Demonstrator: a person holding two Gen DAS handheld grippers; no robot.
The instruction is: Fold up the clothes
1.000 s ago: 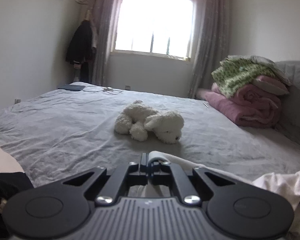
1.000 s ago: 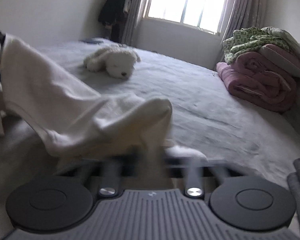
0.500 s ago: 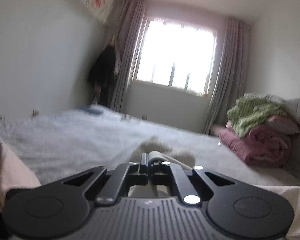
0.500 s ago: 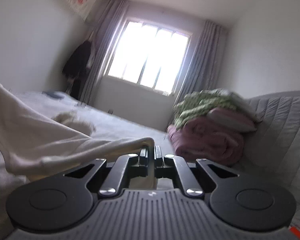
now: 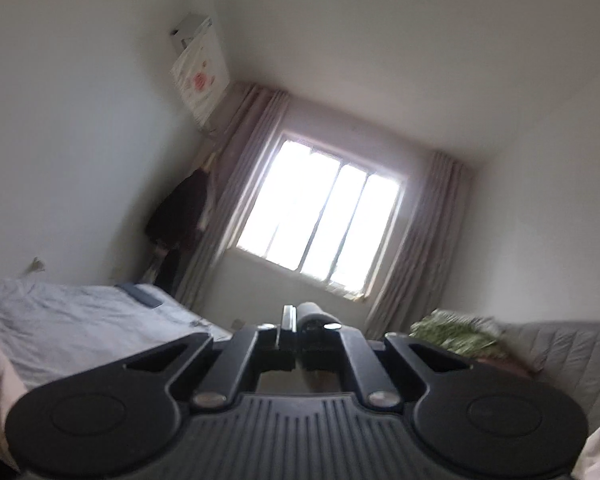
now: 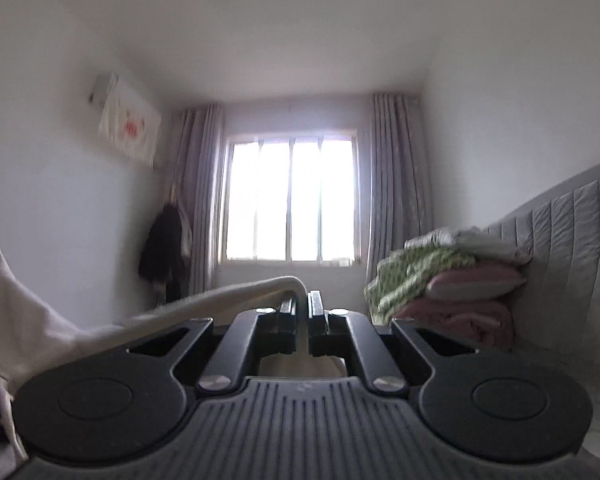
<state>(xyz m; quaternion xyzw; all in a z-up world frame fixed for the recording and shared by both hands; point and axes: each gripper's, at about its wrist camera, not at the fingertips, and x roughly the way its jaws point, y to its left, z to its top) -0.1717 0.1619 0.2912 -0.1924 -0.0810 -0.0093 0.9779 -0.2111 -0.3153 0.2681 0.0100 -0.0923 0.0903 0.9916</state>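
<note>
White garment (image 6: 100,332), clamped in both jaws, now raised above the bed (image 5: 60,320).

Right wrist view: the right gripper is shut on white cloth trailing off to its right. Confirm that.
Wrong side. In the right wrist view the right gripper is shut on the white cloth, but the cloth trails off to its left, not its right.

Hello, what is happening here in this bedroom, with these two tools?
A person is folding clothes with a hand-held tool in each hand. The right tool is shut on a cream garment, which stretches away to the left. The left tool looks shut on cloth too. Both are raised, pointing toward the window.
</note>
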